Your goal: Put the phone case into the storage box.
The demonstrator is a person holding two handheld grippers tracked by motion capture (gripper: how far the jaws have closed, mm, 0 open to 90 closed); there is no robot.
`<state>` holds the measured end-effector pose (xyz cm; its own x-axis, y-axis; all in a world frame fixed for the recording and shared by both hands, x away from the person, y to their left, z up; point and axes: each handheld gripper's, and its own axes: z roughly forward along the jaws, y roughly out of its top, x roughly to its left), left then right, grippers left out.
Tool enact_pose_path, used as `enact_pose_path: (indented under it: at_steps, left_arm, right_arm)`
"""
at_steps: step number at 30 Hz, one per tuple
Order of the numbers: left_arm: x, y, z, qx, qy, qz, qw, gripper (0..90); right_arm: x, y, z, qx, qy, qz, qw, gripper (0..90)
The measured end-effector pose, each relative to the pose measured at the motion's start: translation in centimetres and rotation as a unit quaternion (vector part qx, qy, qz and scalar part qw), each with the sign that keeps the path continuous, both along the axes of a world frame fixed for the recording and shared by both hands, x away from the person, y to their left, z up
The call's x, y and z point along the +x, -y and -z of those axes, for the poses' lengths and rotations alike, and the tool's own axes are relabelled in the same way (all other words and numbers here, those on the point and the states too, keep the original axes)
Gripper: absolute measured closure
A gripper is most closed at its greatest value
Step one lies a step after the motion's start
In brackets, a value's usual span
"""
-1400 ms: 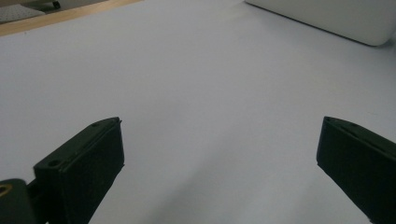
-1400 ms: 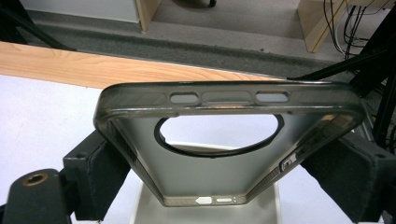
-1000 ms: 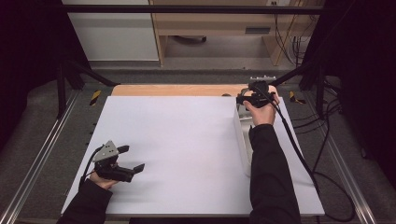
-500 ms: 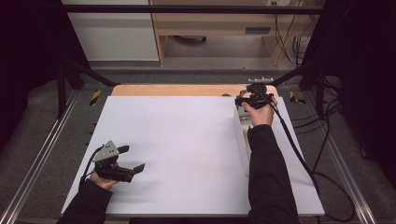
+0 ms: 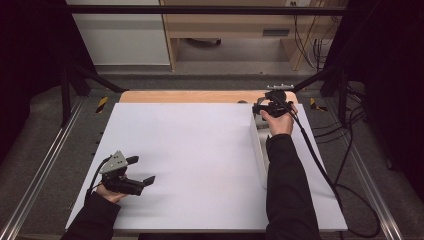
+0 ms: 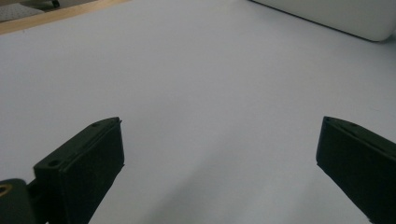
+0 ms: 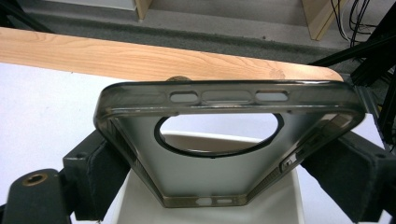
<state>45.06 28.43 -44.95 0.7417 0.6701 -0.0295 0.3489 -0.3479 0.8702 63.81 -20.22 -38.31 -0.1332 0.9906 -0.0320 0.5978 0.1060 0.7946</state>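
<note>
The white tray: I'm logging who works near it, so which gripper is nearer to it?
Right. The right gripper hovers over the white tray's far end, clamping a phone case. The left gripper rests open across the table.

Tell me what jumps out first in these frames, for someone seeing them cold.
First, the smoky translucent phone case with its big round camera cutout, clamped by its sides between the jaws of the right gripper at the far right of the table, just above a white tray. Next, the bare white table top. The left gripper sits near the front left corner, jaws wide apart with nothing between them.
</note>
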Motion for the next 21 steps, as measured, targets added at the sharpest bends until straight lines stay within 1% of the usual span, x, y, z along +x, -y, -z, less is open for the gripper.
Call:
enact_pose_path:
  at_steps: [16, 21]
  left_arm:
    - [0.02, 0.01, 0.02, 0.001, 0.0, 0.0, 1.0, 0.4]
    - [0.03, 0.02, 0.03, 0.001, 0.0, 0.0, 1.0, 0.3]
  right_arm:
    - [0.23, -0.05, 0.13, 0.002, 0.007, 0.005, 1.0, 11.7]
    - [0.28, -0.07, 0.18, 0.0, 0.01, 0.002, 1.0, 11.4]
